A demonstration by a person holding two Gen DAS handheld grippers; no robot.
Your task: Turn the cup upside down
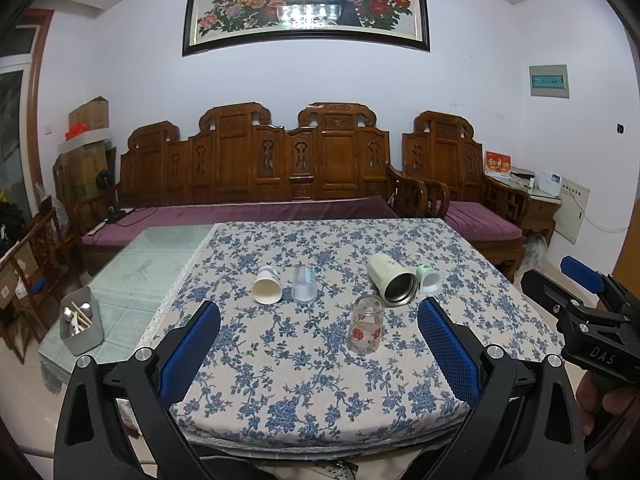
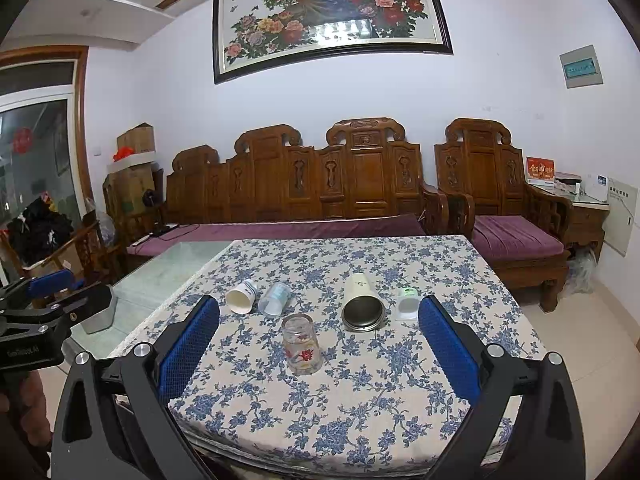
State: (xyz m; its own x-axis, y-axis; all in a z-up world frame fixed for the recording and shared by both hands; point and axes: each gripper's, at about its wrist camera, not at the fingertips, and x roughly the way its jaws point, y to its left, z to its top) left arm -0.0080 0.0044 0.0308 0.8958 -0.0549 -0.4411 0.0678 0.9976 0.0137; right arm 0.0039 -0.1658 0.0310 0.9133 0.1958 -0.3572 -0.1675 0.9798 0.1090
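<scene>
A clear glass cup with red flowers stands on the floral tablecloth, base up as far as I can tell. Behind it lie on their sides a white paper cup, a clear plastic cup, a pale green steel-lined thermos and a small white cap-like cup. My left gripper is open and empty, held back near the table's front edge. My right gripper is also open and empty, at about the same distance.
A metal container with utensils stands on the glass table part to the left. A carved wooden sofa with purple cushions runs behind the table. The right gripper's body shows at the right of the left wrist view.
</scene>
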